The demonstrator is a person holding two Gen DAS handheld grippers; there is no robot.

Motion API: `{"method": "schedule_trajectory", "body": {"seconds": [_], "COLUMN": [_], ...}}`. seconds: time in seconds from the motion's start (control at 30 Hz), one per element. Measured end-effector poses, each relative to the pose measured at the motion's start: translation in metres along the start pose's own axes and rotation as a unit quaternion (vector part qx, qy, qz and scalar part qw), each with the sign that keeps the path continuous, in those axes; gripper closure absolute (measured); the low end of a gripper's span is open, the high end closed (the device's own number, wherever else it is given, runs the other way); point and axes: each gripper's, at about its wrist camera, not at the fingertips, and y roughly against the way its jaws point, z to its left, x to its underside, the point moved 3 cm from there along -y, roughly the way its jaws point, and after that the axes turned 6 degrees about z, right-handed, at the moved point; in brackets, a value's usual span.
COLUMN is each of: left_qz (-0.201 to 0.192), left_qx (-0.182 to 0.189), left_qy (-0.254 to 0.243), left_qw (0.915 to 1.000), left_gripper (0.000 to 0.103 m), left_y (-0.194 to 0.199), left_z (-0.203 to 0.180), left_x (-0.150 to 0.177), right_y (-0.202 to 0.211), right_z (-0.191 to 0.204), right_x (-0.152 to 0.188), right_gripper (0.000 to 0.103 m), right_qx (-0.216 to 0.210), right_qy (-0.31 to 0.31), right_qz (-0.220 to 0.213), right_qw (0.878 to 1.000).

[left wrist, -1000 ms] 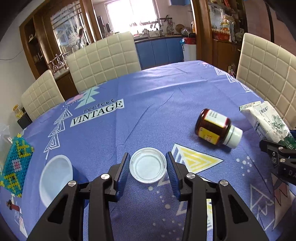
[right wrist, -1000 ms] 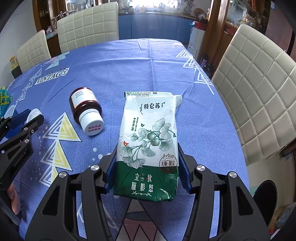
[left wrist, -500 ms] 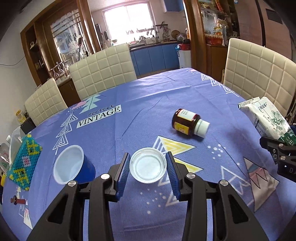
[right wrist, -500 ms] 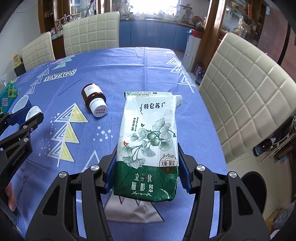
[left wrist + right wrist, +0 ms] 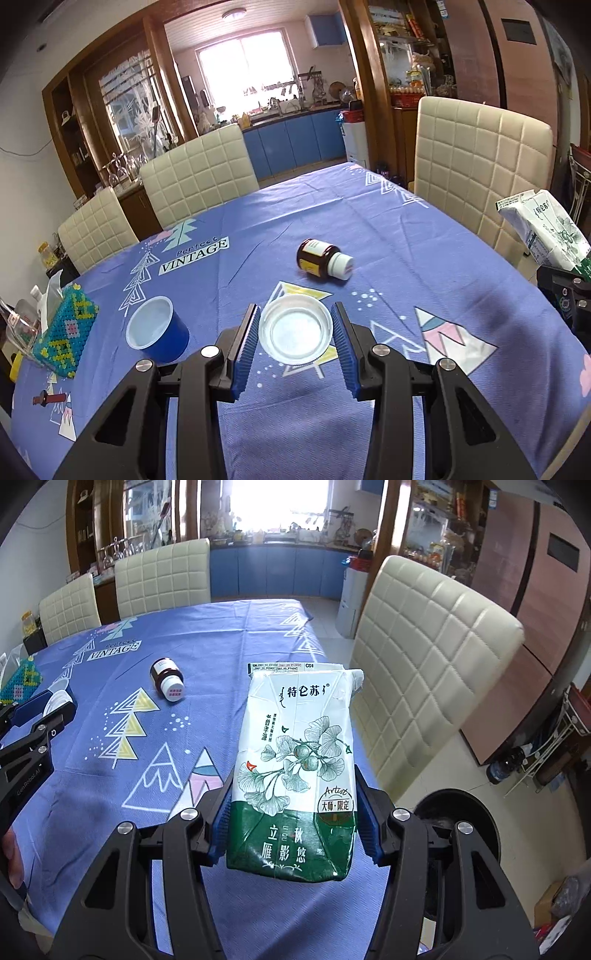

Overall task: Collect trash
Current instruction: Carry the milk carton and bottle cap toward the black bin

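Blue ribbed pads on my left gripper (image 5: 295, 338) pinch a shallow translucent plastic lid (image 5: 295, 328) by its rim, jaws closed on it from both sides, and it hangs clear of the tabletop (image 5: 369, 229). My right gripper (image 5: 293, 830) has its jaws pressed into the green base of a crumpled white milk carton (image 5: 295, 760), held out past the table edge. I judge both pieces are in transit to the bin. To do this well I keep the pinches steady: the lid is thin and could pop out if I squeeze harder, and the soft, dented carton could slip or dribble if I tilt it. The black round bin (image 5: 461, 834) sits on the floor low to my right, just beyond the carton, so that load should go first. Farther out a blue cup (image 5: 157, 332) stands upright, and a brown pill bottle (image 5: 323, 258) with a white cap lies on its side, both not yet collected.
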Motion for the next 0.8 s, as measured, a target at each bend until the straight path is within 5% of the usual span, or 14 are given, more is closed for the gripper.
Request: {"method": "schedule_trajectory", "body": {"seconds": [0.8], "left_qz": [-0.046], "left_qx": [0.057], "left_qy": [-0.098], "left_qw": [0.9925], "left_gripper": [0.064], "left_y": [0.053], "left_z": [-0.143], "left_x": [-0.031], "right_y": [0.05], "right_z": [-0.125], "right_x": [0.051], "right_gripper": [0.046], "right_qx": [0.063], "right_qy": [-0.071], "right_qz": [-0.025], "right_qw": [0.995]}}
